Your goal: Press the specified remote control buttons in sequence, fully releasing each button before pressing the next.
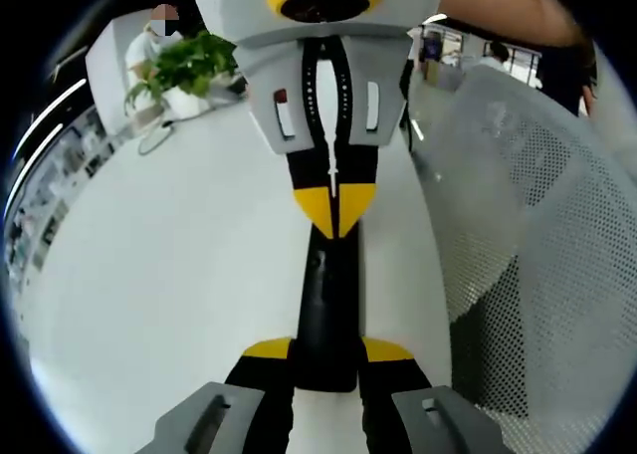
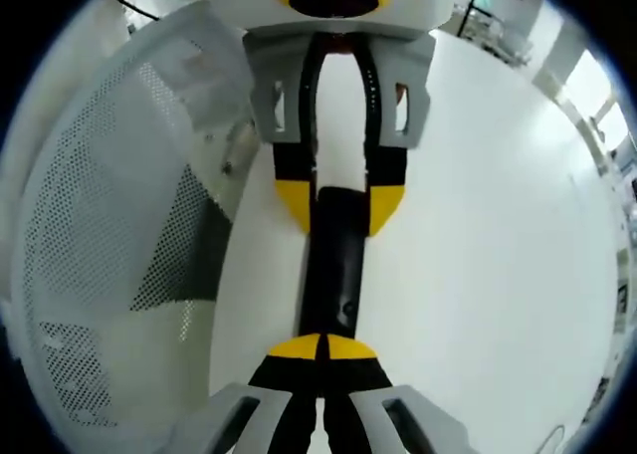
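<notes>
Plant leaves [image 1: 189, 64] in a white pot sit at the far left of my left gripper view, near the back edge of the white table [image 1: 169, 275]. Moving toward the centre of that view, the black remote control [image 1: 326, 305] lies lengthwise on the table, and my left gripper [image 1: 328, 369] has its two yellow-tipped jaws on either side of the remote's near end, clamped against it. Facing me from the far side is my right gripper [image 1: 336, 203], its yellow tips drawn together to a point that rests on the remote's far end. To the right stands a white mesh chair back [image 1: 528, 235], and a person's bare arm [image 1: 508, 11] crosses the top right.

In my right gripper view, the same mesh chair back [image 2: 109, 205] is on the left. At centre, the remote control [image 2: 333, 270] runs along the white table [image 2: 478, 255]; my right gripper [image 2: 323, 349] has its jaws together, tips touching the remote's near end, while my left gripper [image 2: 338, 200] straddles the other end with jaws gripping its sides.
</notes>
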The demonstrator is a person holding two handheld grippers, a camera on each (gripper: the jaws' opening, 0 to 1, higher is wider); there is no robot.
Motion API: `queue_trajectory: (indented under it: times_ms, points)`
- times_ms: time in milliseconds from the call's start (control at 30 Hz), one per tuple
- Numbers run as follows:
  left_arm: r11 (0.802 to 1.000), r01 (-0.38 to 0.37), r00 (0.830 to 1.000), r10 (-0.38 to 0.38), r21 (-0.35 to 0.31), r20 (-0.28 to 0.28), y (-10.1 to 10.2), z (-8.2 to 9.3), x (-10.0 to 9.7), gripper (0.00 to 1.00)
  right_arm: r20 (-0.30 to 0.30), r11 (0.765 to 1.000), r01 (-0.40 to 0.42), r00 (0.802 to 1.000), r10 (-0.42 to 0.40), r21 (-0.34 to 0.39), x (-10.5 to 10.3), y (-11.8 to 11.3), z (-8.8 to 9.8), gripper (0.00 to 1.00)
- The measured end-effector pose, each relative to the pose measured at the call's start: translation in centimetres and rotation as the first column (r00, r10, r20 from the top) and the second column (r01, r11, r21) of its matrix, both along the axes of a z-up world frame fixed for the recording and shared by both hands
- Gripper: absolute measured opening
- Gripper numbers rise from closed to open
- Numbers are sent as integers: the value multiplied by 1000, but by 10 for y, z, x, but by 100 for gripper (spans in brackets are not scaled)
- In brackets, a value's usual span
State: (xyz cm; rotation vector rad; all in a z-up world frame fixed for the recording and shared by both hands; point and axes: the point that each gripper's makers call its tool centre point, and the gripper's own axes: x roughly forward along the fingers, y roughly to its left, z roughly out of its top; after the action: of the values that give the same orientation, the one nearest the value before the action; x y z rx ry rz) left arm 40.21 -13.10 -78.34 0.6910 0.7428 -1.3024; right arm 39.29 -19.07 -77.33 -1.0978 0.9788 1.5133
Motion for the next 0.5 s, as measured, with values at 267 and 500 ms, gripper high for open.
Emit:
queue_trajectory:
  times_ms: [267,500]
  points:
    - [1000,1,1000,-1,-2,-4,0,0,0,23,19,1000,20,1000,-21,18,7,-4,11,0]
    - [1000,3,1000,-3,-1,-4,0,0,0,23,29,997,41,999,-43,61,10,0,19,0]
